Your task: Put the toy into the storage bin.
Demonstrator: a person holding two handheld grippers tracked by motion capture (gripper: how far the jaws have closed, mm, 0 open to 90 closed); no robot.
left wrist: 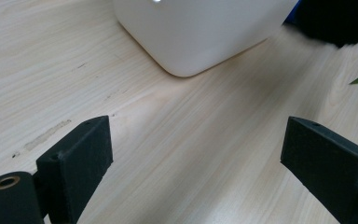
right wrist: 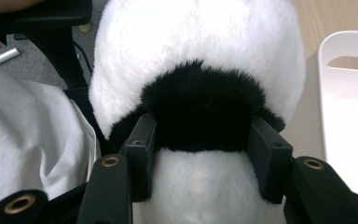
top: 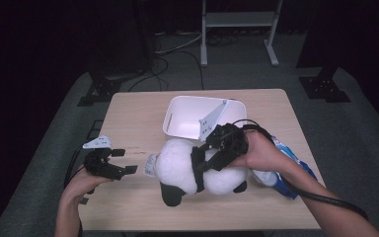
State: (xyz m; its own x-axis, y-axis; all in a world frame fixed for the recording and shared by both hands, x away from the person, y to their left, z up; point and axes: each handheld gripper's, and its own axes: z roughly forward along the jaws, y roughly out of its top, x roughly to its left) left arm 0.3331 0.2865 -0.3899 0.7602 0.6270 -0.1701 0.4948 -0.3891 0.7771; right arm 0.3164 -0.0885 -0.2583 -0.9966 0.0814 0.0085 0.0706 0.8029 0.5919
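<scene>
Right claw (right wrist: 200,154): jaws pressed into the plush panda (right wrist: 200,70), one on each side of its black fur band, white fur above and below. In the high view the right claw (top: 208,157) sits on top of the panda (top: 197,170), gripping across the black band.

Panda: lies on the tabletop (top: 128,118), near its middle, just in front of the white plastic bin (top: 177,118); one black limb points toward the person's edge.

Left claw (left wrist: 196,154): jaws spread wide, nothing between them, bare wood under the gap. In the high view the left claw (top: 116,163) is left of the panda, apart from it, low over the tabletop.

Bin: a rounded corner of the bin (left wrist: 200,32) lies ahead of the left claw.

Blue and white bag (top: 281,173): right of the panda, under the right forearm.
</scene>
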